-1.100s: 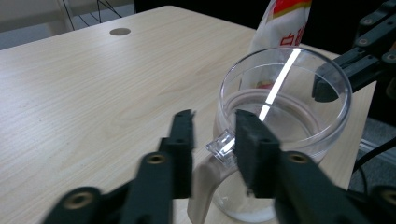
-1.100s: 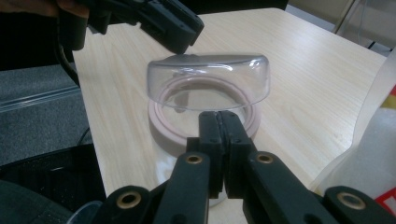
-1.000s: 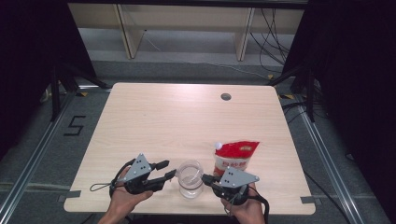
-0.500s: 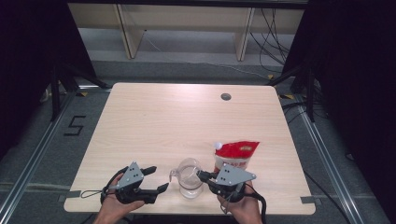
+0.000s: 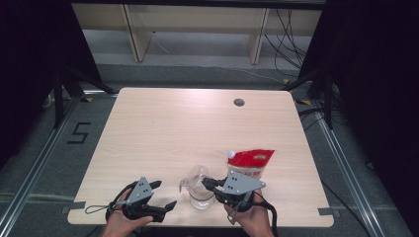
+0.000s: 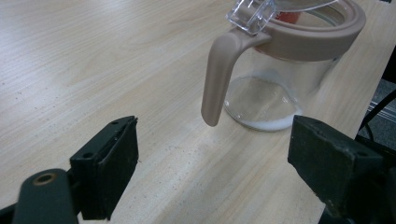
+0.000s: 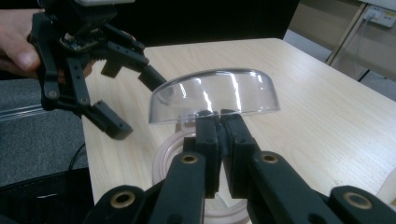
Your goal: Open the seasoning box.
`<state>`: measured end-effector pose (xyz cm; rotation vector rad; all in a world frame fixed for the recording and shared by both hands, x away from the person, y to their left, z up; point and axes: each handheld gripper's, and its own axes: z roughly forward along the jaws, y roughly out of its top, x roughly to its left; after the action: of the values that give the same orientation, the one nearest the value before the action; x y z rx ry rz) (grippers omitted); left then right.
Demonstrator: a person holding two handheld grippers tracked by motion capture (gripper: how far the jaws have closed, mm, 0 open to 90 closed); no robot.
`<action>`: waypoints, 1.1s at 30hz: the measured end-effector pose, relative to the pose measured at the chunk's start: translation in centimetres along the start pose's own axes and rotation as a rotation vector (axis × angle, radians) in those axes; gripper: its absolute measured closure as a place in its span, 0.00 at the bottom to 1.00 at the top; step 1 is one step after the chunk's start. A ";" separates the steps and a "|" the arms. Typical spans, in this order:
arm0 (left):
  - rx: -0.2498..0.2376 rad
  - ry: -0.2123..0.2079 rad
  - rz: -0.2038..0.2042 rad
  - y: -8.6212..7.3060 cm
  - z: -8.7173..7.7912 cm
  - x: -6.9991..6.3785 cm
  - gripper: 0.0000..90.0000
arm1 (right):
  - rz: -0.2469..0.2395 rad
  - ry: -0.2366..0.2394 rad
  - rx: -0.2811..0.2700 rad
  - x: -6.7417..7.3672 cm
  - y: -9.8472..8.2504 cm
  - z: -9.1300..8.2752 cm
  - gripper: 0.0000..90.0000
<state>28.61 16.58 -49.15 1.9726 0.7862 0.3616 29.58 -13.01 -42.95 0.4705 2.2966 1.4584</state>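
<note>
A pale wooden bench [image 5: 163,128] carries a red pouch [image 5: 250,160] behind the jug [image 5: 200,190]; the right gripper [image 7: 219,123] is clamped on the clear lid [image 7: 215,95]; the left gripper [image 5: 165,195], jaws just opened and empty, has been drawn back from the handle [image 6: 219,74].

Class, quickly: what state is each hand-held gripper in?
Left hand-held gripper: open, just opened, holding nothing.
Right hand-held gripper: closed on the clear lid.

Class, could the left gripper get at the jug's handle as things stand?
Probably yes. The left gripper, its jaws just opened with nothing between them, faces the handle across bare table. The right gripper only pinches the lid above.
</note>
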 end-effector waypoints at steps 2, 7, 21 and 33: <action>0.006 0.000 0.007 0.0 0.0 0.0 0.18 | -0.003 0.000 -0.002 0.0 0.3 0.1 0.96; 0.004 0.011 0.009 0.0 -0.3 0.1 0.18 | -0.012 0.008 -0.009 0.2 1.0 0.3 0.96; 0.000 0.004 0.026 0.1 -0.4 0.2 0.18 | -0.039 0.043 -0.017 1.0 2.4 1.9 0.96; -0.010 0.000 -0.003 0.0 -0.5 0.1 0.18 | -0.055 0.073 -0.019 1.9 3.0 3.0 0.95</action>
<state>28.46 16.95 -48.90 1.9619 0.7865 0.3630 29.65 -8.50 -41.62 0.3512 2.3306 1.4925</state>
